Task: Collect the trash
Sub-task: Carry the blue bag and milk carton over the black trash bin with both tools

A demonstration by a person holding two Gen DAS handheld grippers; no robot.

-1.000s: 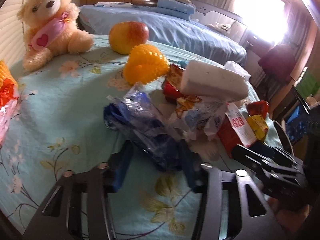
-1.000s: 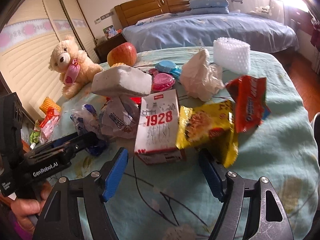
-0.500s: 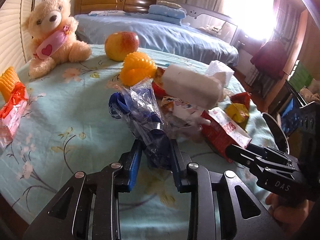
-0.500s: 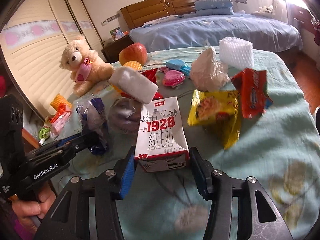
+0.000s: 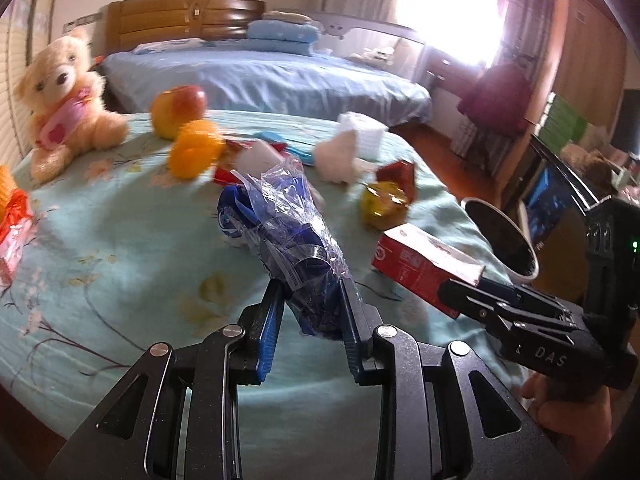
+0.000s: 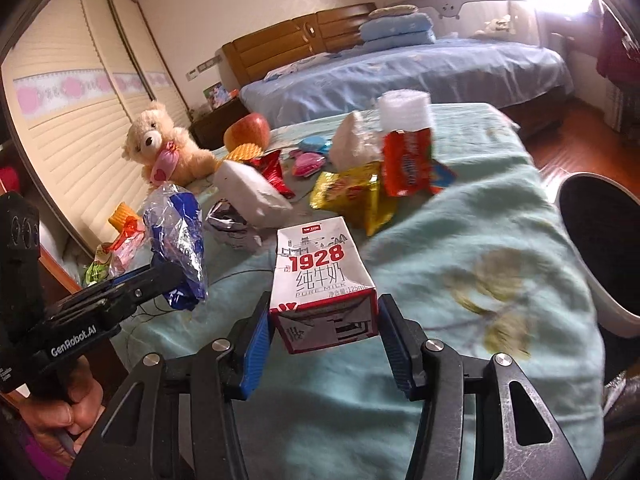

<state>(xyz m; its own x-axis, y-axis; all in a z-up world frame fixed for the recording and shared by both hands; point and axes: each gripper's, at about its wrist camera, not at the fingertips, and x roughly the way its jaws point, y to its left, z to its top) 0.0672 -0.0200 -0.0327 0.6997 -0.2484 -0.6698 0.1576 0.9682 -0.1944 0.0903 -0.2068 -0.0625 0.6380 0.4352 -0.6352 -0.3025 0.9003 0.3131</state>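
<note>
The left hand-held gripper [image 5: 310, 304] is narrowed onto a crumpled blue and clear plastic wrapper [image 5: 286, 224], its blue pads pressing the wrapper's lower end from both sides while the rest sticks up and away from the fingers. The right hand-held gripper [image 6: 323, 322] clamps a small red and white milk carton [image 6: 322, 276] marked 1928 at its base, one pad on each side, the carton standing nearly upright. Seen from the left wrist, that carton sits just to the right of the wrapper. Beyond both grippers, on the desk [image 6: 480, 232] with its pale green flowered cloth, lie a yellow snack bag [image 6: 352, 196], a red wrapper [image 6: 406, 160], a white foam block [image 6: 252, 190] and a crumpled tissue [image 6: 352, 142]. Farther off are an apple [image 5: 178, 110] and a teddy bear [image 5: 64, 100]. To the right of the right gripper, off the desk's edge, stands a dark-lined bin [image 6: 600, 252].
</note>
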